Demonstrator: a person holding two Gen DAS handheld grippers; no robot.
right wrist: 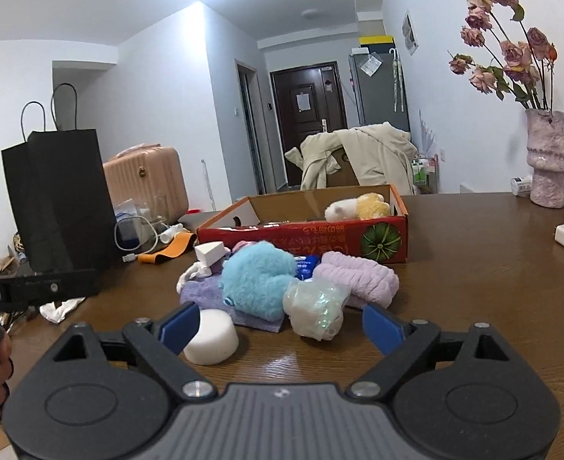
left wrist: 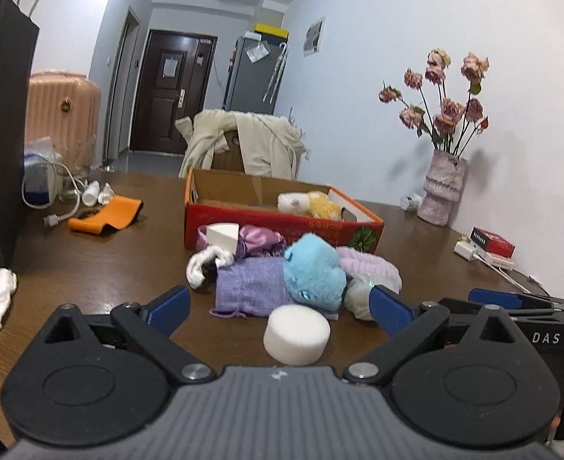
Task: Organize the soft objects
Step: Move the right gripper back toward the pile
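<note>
soft things are heaped on the brown table [left wrist: 90, 268], just in front of the red cardboard box [left wrist: 282, 226]: a white foam puck [left wrist: 296, 339] nearest, a blue plush toy [left wrist: 312, 272] lying on a purple knit cloth [left wrist: 249, 287], a lilac towelling band [right wrist: 358, 280], a shiny wrapped bundle [right wrist: 316, 312], a white foam wedge [left wrist: 224, 234]. two pale plush toys [right wrist: 358, 207] are already seen inside the box.

step judged: approach for the next pick-up; most of the pile is not yet boxed.

left tongs [left wrist: 280, 308] are spread wide and nothing is held. the puck sits between the blue fingertips [left wrist: 170, 304], slightly ahead of the hinge, touched by neither.

right tongs [right wrist: 282, 326] are likewise wide apart and empty. the wrapped bundle lies in the gap, nearer the middle; the puck lies just beside, partly behind, the near-side fingertip, and contact cannot be told.

next move, as judged: the left tongs would be eased forward and closed on the puck, gently, since foam gives; the right on the bundle. both would then be lifted over the box wall. the crinkly wrap may slip.
</note>
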